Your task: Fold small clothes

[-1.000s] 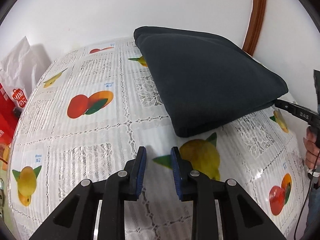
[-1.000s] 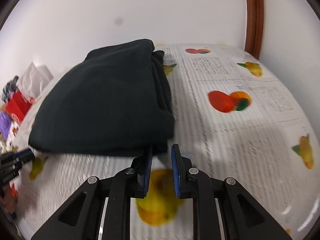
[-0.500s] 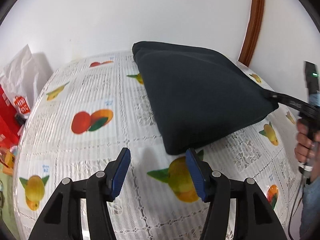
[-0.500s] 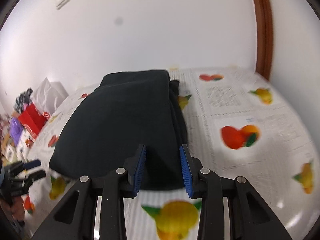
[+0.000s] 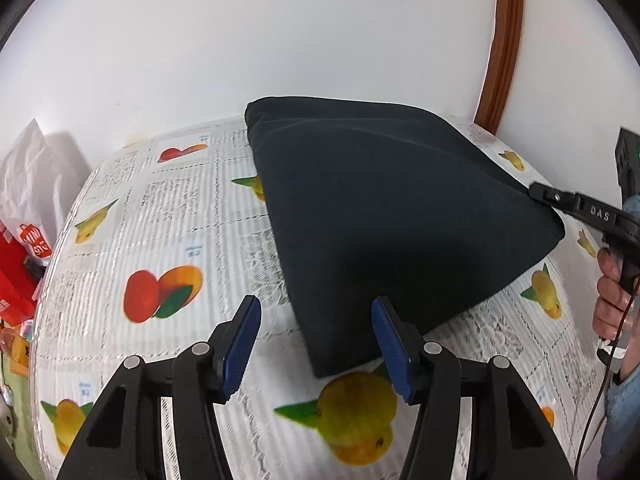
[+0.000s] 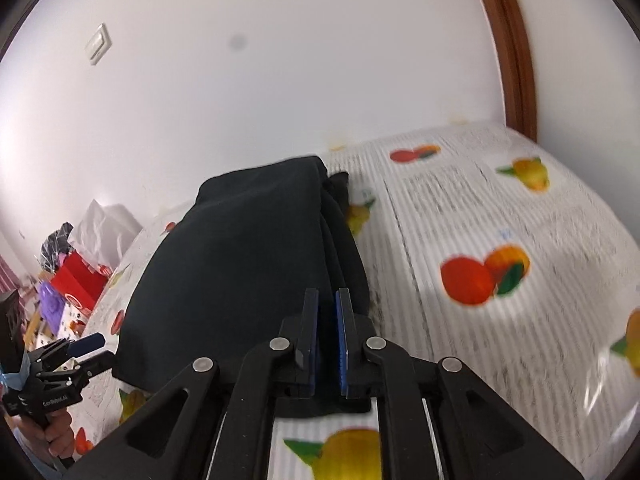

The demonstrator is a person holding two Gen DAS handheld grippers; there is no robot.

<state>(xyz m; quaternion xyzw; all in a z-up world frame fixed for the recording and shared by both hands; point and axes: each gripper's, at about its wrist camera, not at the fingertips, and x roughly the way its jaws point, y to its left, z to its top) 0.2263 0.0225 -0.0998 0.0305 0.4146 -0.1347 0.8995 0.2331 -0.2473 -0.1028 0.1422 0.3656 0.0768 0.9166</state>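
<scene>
A folded dark navy garment (image 5: 384, 208) lies on the fruit-print tablecloth (image 5: 160, 240); it also shows in the right wrist view (image 6: 248, 256). My left gripper (image 5: 316, 340) is open, its fingers straddling the garment's near corner. My right gripper (image 6: 327, 320) is shut on the garment's near right corner, with cloth between the blue pads. In the left wrist view the right gripper (image 5: 560, 200) meets the garment's right corner. In the right wrist view the left gripper (image 6: 86, 350) sits at the garment's left corner.
A white wall stands behind the table, with a brown wooden frame (image 5: 500, 48) at the right. A white bag (image 5: 28, 184) and red boxes (image 5: 16, 272) sit past the table's left edge. A light switch (image 6: 98, 44) is on the wall.
My left gripper opened wide and moved up to the garment's near corner. My right gripper opened, moved onto the garment's corner and closed on it.
</scene>
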